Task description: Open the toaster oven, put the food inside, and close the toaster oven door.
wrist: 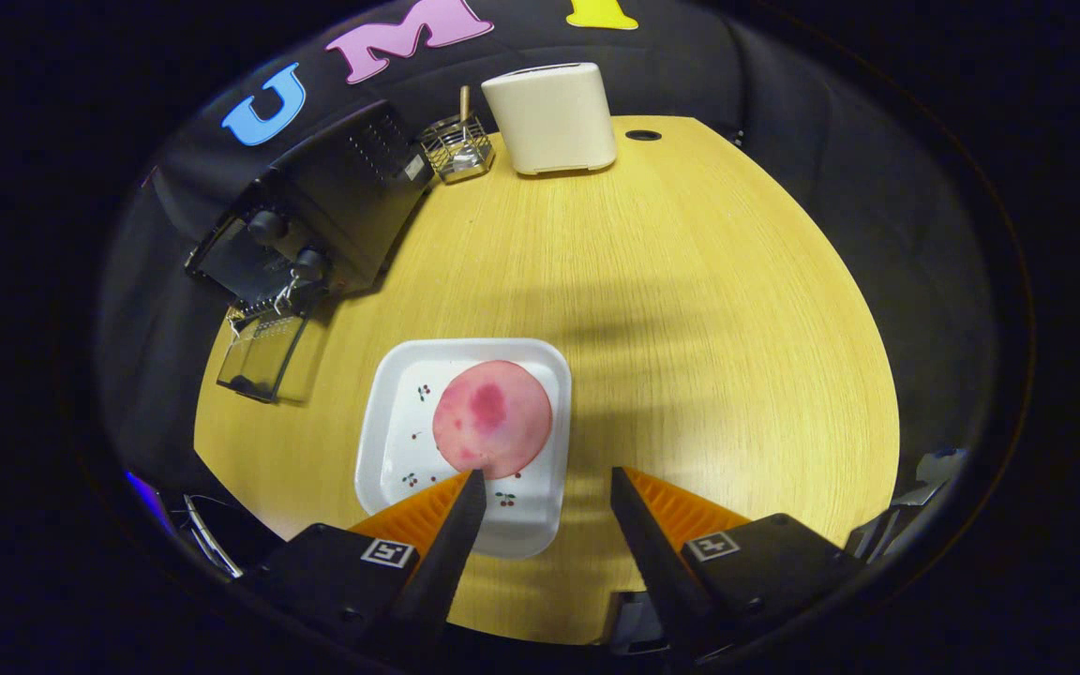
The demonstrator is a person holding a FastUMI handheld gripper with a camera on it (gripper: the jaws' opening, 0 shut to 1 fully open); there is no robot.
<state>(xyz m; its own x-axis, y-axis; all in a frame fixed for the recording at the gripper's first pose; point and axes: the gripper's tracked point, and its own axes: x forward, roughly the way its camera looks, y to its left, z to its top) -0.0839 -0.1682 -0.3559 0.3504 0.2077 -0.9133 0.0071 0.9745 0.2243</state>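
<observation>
A black toaster oven [315, 216] stands at the far left of the wooden table, its glass door [263, 356] folded down open in front of it. A round pink slice of food [492, 417] lies on a white square plate [390, 441] just ahead of my left finger. My gripper [545, 478] hangs above the table, open, with nothing between its fingers. The left fingertip [472, 483] overlaps the plate's near edge; the right fingertip [617, 478] is over bare wood to the plate's right.
Beyond the plate, at the table's far edge, stand a white box-shaped appliance [554, 117] and a small wire basket [457, 148] with a wooden stick in it. A round cable hole [642, 135] sits right of the appliance. Bare wood spreads to the right.
</observation>
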